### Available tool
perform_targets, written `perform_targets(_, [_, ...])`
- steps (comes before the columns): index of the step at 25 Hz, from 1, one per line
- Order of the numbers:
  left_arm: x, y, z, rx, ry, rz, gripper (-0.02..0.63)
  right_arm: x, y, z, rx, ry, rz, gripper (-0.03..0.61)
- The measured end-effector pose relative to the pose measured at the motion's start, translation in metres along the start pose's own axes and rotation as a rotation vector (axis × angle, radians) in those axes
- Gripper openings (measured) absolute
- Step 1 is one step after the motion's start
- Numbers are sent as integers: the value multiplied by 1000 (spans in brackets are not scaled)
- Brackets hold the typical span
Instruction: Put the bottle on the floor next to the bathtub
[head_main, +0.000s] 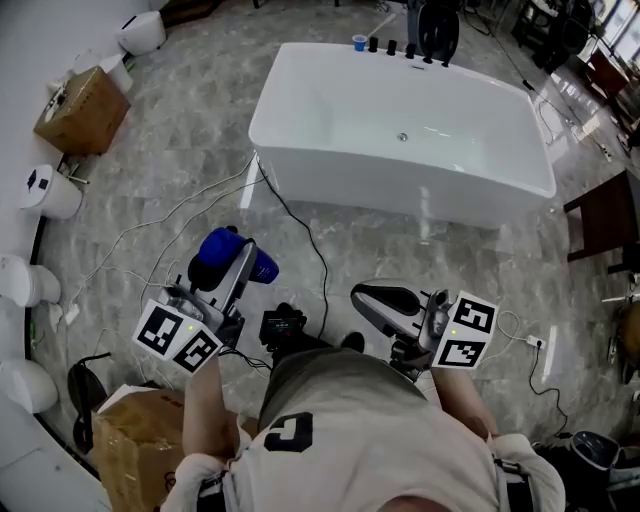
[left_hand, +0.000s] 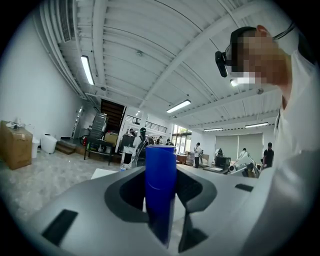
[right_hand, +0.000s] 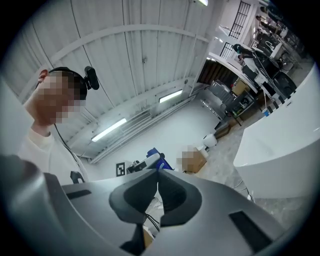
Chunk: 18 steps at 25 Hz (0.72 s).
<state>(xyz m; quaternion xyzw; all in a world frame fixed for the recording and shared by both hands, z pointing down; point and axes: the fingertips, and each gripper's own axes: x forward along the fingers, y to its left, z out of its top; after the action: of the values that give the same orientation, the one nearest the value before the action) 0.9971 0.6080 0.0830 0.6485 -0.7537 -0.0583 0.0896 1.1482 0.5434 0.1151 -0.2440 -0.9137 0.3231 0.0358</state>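
The jaws of my left gripper (left_hand: 161, 186) are part-way apart and clamped on the blue bottle (head_main: 213, 252), whose long axis runs crosswise to them, upright in the left gripper view with a flat end on top. I hold it above the floor (head_main: 180, 170), near the bathtub (head_main: 400, 130) without touching it. The jaws of my right gripper (right_hand: 156, 176) are pressed together, empty.
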Motion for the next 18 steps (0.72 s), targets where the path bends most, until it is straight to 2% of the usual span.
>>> perform_targets(8, [-50,124,13,-39,-26,26,193,124,-10,-19,27,85,-48,28])
perform_targets(18, [-112,247,42,-68,-100,66,190,262,-10,-24,13,182,-28,29])
